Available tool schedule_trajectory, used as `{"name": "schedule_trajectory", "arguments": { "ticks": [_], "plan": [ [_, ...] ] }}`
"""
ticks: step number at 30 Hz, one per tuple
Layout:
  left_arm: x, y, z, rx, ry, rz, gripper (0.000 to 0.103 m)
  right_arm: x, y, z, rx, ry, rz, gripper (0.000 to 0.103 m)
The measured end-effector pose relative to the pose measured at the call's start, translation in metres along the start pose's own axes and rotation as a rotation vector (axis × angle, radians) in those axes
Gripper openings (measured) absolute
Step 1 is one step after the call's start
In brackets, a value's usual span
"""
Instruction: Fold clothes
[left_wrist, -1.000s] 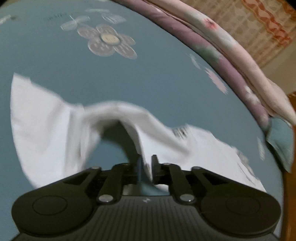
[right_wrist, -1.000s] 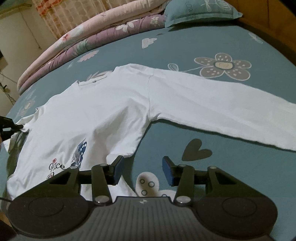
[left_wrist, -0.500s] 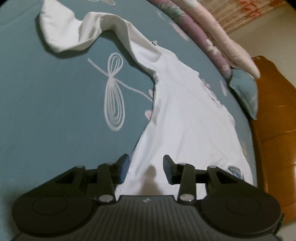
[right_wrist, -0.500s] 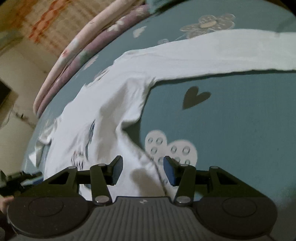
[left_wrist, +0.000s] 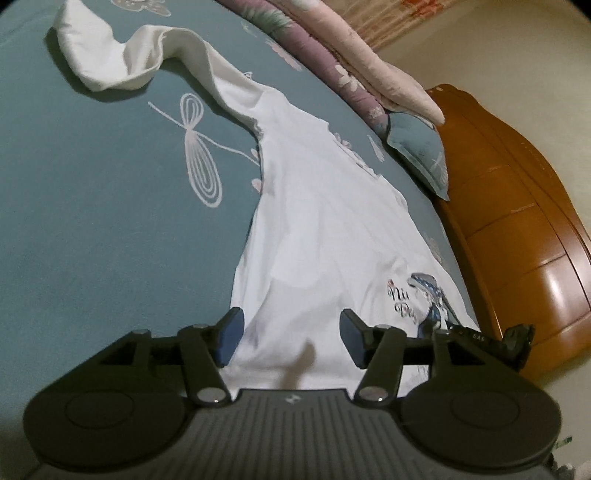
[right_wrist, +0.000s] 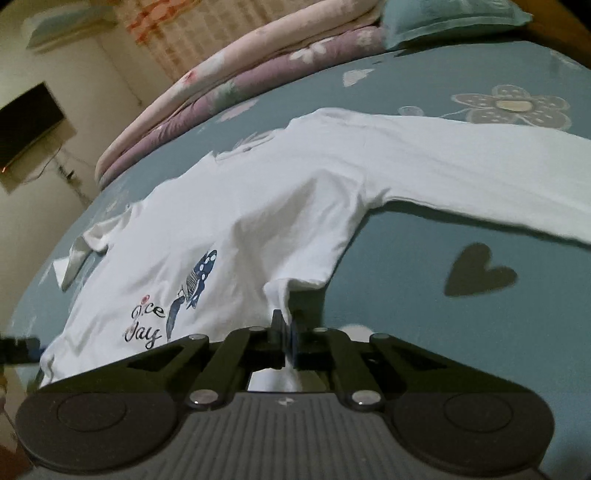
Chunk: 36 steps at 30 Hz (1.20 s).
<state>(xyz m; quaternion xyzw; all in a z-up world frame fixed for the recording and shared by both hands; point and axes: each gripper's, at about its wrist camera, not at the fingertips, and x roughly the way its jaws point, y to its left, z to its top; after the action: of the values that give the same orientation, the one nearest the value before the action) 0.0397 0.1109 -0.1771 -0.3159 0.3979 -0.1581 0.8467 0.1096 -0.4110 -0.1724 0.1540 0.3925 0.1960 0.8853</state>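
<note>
1 white shirt (right_wrist: 258, 221) on bed; R tool (right_wrist: 284, 332) clamped on hem, L tool (left_wrist: 290, 339) fingers apart.

The shirt (right_wrist: 280, 206) is white, with a blue-and-black feather print and dark script near its hem. The bed sheet (left_wrist: 92, 206) is teal, patterned with white dragonflies, grey flowers and a dark heart (right_wrist: 478, 275). Beyond the shirt, folded quilts (right_wrist: 236, 81) are pink and purple florals.
</note>
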Motion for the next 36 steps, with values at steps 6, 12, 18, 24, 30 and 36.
{"name": "schedule_trajectory", "arguments": {
  "ticks": [6,12,18,24,30,36],
  "plan": [
    [-0.004,0.004,-0.005,0.019,0.015,-0.007,0.061,-0.043,-0.027,-0.024,0.137,-0.025,-0.046,0.014],
    [-0.007,0.012,-0.009,0.018,0.039,-0.026,0.062,-0.079,-0.038,-0.068,0.24,-0.005,0.048,0.033],
    [-0.016,0.021,-0.019,-0.008,0.062,-0.09,0.069,-0.092,-0.035,-0.092,0.296,-0.01,0.108,0.036],
    [-0.011,0.022,-0.02,-0.044,0.079,-0.147,0.073,-0.081,-0.035,-0.09,0.346,0.034,0.205,0.044],
    [-0.011,0.026,-0.023,-0.049,0.081,-0.182,0.074,-0.089,-0.033,-0.11,0.345,0.024,0.314,0.044],
    [0.012,0.019,-0.008,-0.043,0.13,-0.225,0.075,-0.074,-0.028,-0.103,0.359,0.024,0.363,0.044]
  ]
}}
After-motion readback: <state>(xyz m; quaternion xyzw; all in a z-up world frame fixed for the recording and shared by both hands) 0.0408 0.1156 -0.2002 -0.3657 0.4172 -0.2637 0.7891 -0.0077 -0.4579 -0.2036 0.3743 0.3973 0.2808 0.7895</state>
